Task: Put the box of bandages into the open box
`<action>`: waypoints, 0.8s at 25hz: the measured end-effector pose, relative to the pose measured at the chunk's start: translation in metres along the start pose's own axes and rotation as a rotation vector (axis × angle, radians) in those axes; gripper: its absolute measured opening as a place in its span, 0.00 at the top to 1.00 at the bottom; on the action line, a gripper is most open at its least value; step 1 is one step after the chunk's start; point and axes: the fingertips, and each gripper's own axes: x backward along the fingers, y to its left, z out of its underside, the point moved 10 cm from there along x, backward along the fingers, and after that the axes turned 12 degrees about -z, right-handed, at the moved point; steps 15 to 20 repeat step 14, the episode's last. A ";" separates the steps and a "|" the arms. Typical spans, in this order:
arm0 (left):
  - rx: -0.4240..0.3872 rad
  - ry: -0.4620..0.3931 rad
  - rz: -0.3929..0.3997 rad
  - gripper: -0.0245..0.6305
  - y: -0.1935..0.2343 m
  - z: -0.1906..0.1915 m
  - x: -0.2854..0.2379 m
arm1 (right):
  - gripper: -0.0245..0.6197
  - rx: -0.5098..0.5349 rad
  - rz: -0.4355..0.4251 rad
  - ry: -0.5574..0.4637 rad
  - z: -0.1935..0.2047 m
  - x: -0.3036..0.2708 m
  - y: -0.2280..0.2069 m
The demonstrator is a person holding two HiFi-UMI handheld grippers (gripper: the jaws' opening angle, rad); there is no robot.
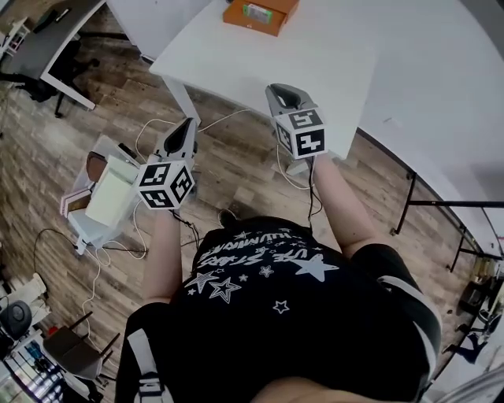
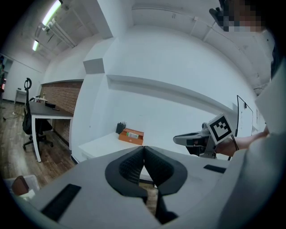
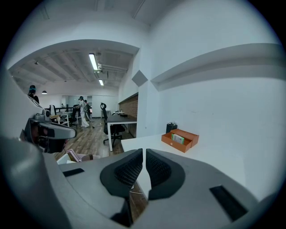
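An orange open box (image 1: 260, 14) stands on the white table (image 1: 331, 55), far ahead of both grippers. A small green and white bandage box (image 1: 262, 12) lies inside it. The right gripper view shows the orange box (image 3: 180, 140) with the green box (image 3: 178, 138) in it. In the left gripper view the orange box (image 2: 131, 135) is small and distant. My left gripper (image 1: 187, 126) hovers over the wooden floor before the table's edge, jaws shut and empty. My right gripper (image 1: 282, 91) is at the table's near edge, shut on nothing.
A dark pen holder (image 3: 171, 127) stands behind the orange box. A white cart with papers (image 1: 102, 201) and cables lie on the floor at the left. A grey desk and office chair (image 3: 111, 123) stand further off, with people in the distance.
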 end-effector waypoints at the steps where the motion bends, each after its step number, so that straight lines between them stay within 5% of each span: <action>1: 0.000 0.000 -0.002 0.93 -0.011 0.001 0.000 | 0.88 0.000 -0.007 0.003 0.004 0.007 -0.004; 14: -0.023 0.008 -0.022 0.93 -0.115 0.023 0.026 | 0.88 0.006 -0.058 -0.031 0.037 0.097 -0.027; 20: -0.023 0.008 -0.022 0.93 -0.115 0.023 0.026 | 0.88 0.006 -0.058 -0.031 0.037 0.097 -0.027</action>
